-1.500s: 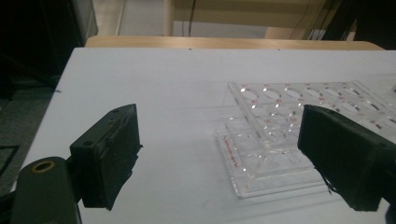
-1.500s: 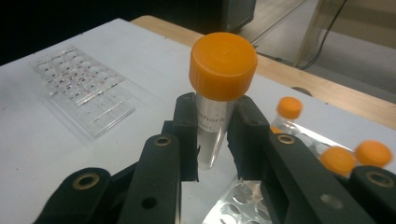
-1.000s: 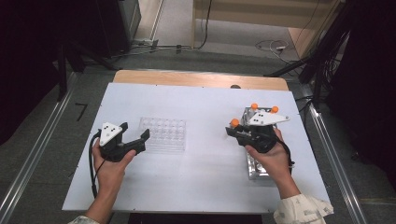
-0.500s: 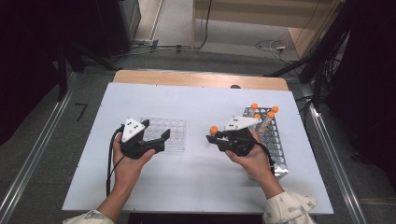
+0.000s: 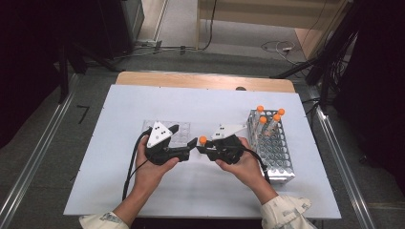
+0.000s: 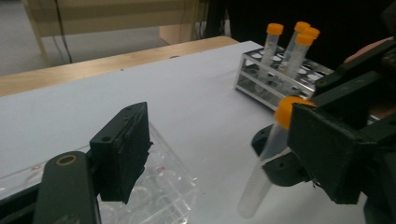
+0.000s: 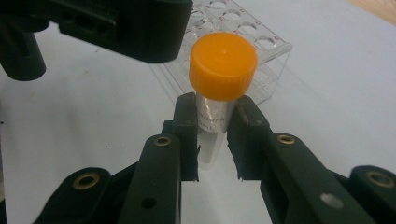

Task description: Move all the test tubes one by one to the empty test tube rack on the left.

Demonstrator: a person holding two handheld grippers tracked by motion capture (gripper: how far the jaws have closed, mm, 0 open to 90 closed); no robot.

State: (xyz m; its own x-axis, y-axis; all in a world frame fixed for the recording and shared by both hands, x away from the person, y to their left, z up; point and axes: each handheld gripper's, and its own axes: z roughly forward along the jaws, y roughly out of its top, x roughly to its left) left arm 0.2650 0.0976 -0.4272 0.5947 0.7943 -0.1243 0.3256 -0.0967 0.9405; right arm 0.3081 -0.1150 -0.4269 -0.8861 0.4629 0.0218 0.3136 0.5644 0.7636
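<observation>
Two grippers meet near the middle of the white table (image 5: 119, 191), both just in front of the clear well plate (image 5: 181, 133), which I take as my landmark. My right gripper (image 5: 204, 147) sits to the right of the plate and has its jaws closed on an orange-capped tube (image 7: 219, 88), gripping the clear body just under the cap; in the left gripper view the tube (image 6: 271, 158) hangs tilted, its rounded bottom above the table surface. My left gripper (image 5: 184, 140) has its jaws spread wide, one over the near edge of the plate, the other beside the tube's cap, not touching it as far as I can tell. Well to the right of the plate stands a metal wire rack (image 5: 272, 148), with three more orange-capped tubes (image 5: 267, 119) upright in its far end. My hands hold both tools from below.
</observation>
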